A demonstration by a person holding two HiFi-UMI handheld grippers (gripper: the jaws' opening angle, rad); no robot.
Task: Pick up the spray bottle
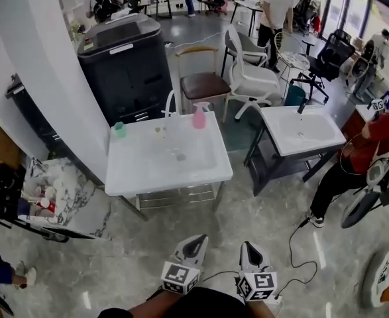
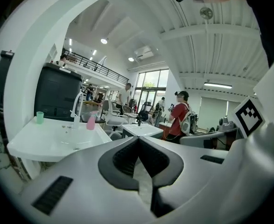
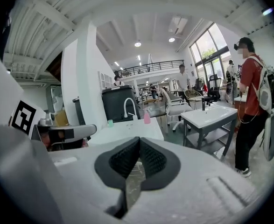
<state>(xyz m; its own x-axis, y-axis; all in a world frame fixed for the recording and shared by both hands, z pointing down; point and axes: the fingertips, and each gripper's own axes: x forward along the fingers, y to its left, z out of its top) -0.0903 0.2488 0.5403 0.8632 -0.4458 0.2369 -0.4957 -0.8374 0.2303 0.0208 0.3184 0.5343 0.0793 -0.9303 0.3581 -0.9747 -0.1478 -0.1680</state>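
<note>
The pink spray bottle [image 1: 199, 116] stands upright at the far right rim of a white sink table [image 1: 138, 177], next to its curved faucet [image 1: 169, 105]. It also shows small in the left gripper view [image 2: 91, 122] and the right gripper view [image 3: 147, 117]. A green cup [image 1: 119, 129] sits at the table's far left corner. My left gripper [image 1: 193, 244] and right gripper [image 1: 250, 247] hang side by side at the bottom of the head view, well short of the table. Both are shut and hold nothing, and both point toward the table.
A black machine [image 1: 124, 65] stands behind the table beside a white column [image 1: 48, 58]. A brown chair [image 1: 204, 85] and a white chair [image 1: 254, 78] are beyond it. A second sink table [image 1: 300, 130] and a person in red [image 1: 373, 144] are to the right, and a cluttered shelf [image 1: 48, 191] to the left.
</note>
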